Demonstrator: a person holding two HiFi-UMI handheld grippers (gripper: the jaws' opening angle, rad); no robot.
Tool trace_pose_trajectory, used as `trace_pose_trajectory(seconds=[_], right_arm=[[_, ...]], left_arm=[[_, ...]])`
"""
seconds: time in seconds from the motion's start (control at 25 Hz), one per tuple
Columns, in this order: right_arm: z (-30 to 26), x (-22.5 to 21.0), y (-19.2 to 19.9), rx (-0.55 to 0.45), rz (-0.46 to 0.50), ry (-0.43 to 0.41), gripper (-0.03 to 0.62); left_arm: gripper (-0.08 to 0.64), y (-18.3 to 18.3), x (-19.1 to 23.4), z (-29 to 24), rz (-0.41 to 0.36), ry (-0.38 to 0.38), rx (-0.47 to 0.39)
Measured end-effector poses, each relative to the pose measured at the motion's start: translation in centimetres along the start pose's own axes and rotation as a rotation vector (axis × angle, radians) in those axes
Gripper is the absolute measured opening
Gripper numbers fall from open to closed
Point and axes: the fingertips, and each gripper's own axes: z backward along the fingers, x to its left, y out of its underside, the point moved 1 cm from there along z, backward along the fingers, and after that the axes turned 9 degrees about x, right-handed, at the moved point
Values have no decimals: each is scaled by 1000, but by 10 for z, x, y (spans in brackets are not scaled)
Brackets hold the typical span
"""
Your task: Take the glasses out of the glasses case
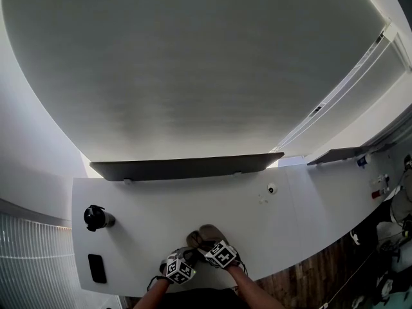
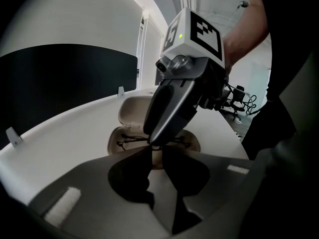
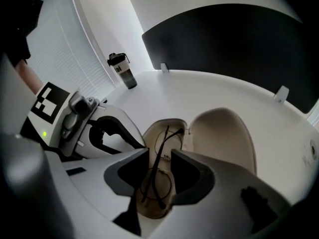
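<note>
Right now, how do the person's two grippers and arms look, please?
The left gripper and the right gripper are both grey, with dark, wedge-shaped claw fingers. Each carries a white cube printed with black square markers, and each cube has a small green light. A silver knob sits under the cube. The forearms are bare.

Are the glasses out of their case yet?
Not yet. Done: the glasses case lies open on the white table. In hand: the right hand-held gripper hangs with open jaws either side of the glasses, not pinching them; the left hand-held gripper sits at the case's rim. Still to do: close on the glasses and lift them out.
</note>
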Motion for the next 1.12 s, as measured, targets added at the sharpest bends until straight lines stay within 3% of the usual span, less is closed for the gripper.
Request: trace_pose_trajectory(seconds=[0.12,0.6,0.92,1.04,1.12], right_arm=[[3,-1,-4,12,-18,-7,135],[-2,8,-4,141,69,39,133],[-7,6,-3,159,71,53,95],[-7,8,-4,156,80,63,36],[-7,8,-3,151,73,61,33]], left_arm=[[107,-2,-2,1,-15,13,0],[123,0,-3,0,-6,-8,16],[135,-2,-2,-3,-2,-17,22],[138,-3,-2,-3,-10,-17,20],[138,-3,-1,-4,-9,-17,19]])
